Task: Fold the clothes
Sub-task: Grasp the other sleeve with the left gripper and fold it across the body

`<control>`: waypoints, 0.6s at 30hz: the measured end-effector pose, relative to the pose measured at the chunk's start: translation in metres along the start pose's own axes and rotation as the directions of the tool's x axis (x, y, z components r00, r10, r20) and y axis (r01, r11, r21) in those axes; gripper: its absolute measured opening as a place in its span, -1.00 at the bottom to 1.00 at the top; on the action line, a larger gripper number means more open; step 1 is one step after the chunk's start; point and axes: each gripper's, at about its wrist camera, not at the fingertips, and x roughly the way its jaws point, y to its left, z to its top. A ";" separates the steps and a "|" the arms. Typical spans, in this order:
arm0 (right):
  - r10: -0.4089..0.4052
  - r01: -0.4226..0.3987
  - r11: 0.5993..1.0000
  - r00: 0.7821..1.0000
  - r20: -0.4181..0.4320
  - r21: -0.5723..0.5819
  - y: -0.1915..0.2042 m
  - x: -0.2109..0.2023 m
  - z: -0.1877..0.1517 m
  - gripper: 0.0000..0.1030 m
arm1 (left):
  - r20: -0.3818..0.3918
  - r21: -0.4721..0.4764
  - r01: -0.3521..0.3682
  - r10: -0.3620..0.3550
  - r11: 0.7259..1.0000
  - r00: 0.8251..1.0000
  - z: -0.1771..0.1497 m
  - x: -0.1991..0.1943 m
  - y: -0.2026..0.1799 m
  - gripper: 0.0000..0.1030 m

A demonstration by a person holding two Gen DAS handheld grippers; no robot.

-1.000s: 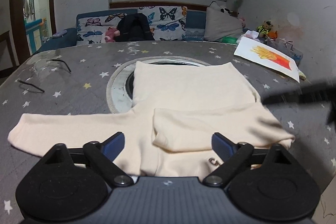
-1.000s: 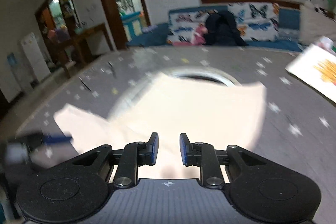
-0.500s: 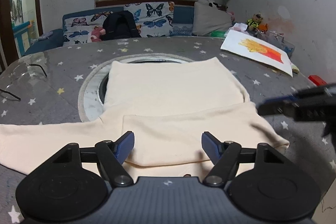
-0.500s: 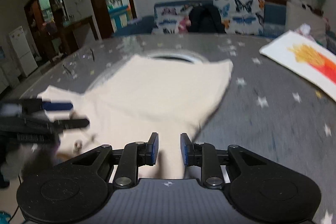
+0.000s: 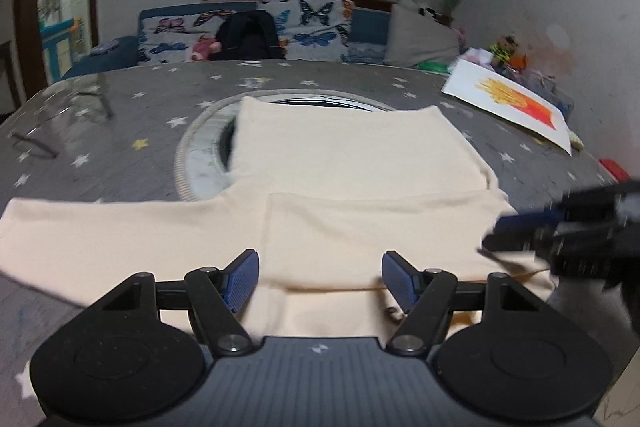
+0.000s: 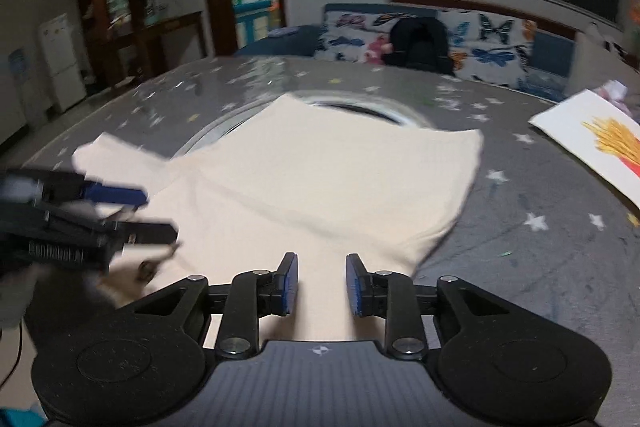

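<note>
A cream long-sleeved top lies flat on the grey star-patterned table, its right sleeve folded across the chest and its left sleeve stretched out to the left. My left gripper is open and empty, just above the garment's near edge. My right gripper is partly open and empty over the near right side of the top. The right gripper shows at the right in the left wrist view. The left gripper shows at the left in the right wrist view.
A poster of fries lies at the table's far right. A round glass inset lies under the top. Glasses lie at the left. A butterfly-print sofa with a black backpack stands behind the table.
My left gripper has moved closer to the garment's near edge. My right gripper has swung to the garment's right side and opened a little wider.
</note>
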 end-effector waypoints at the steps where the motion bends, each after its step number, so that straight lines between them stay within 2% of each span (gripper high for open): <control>1: 0.004 -0.005 1.000 1.000 -0.014 -0.011 0.004 0.004 -0.002 -0.43 | 0.001 -0.016 -0.009 0.009 1.000 1.000 -0.001 -0.004 0.005 0.37; 6: 0.026 -0.025 0.998 1.000 0.011 -0.061 0.024 0.004 0.006 -0.34 | 0.011 -0.092 -0.105 0.107 0.990 0.994 0.002 -0.019 0.037 0.45; 11: 0.096 -0.091 0.991 0.995 0.040 -0.094 0.051 0.018 0.023 -0.27 | 0.014 -0.177 -0.228 0.234 0.957 0.972 0.008 -0.027 0.076 0.50; 18: 0.126 -0.124 0.984 0.992 0.005 -0.126 0.077 0.043 0.021 -0.23 | -0.010 -0.292 -0.402 0.418 0.868 0.908 0.012 -0.032 0.138 0.58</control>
